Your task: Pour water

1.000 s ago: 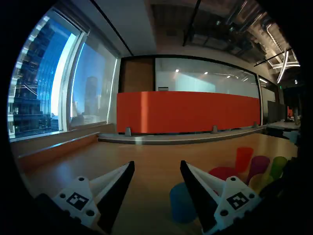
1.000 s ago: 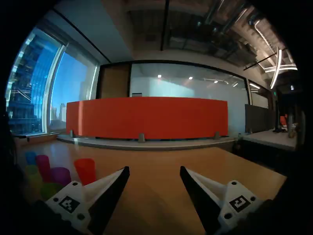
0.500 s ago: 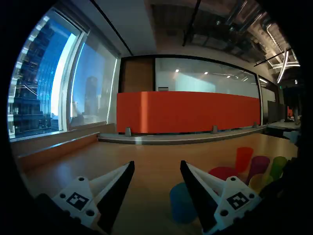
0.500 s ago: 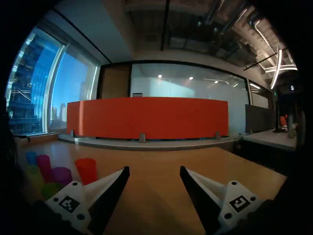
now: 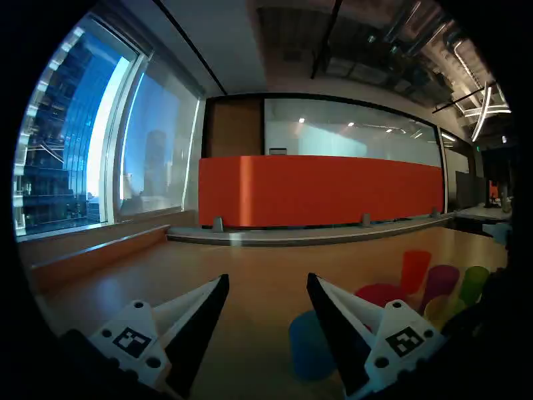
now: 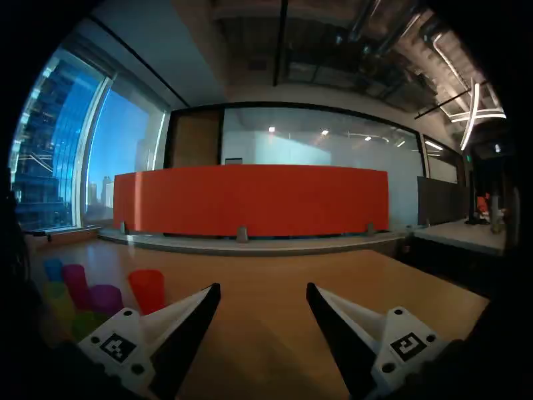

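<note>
My left gripper (image 5: 266, 293) has its fingers spread wide, nothing between them, low over the wooden desk (image 5: 266, 267). Right there, partly behind the right finger, sits a blue cup (image 5: 308, 347). Farther right is the cluster: red cup (image 5: 376, 293), orange cup (image 5: 414, 267), purple cup (image 5: 440, 279), green cup (image 5: 474, 281). My right gripper (image 6: 263, 297) has its fingers apart and empty too, with the coloured cups near on its left. An orange partition (image 6: 250, 200) stands along the far edge.
</note>
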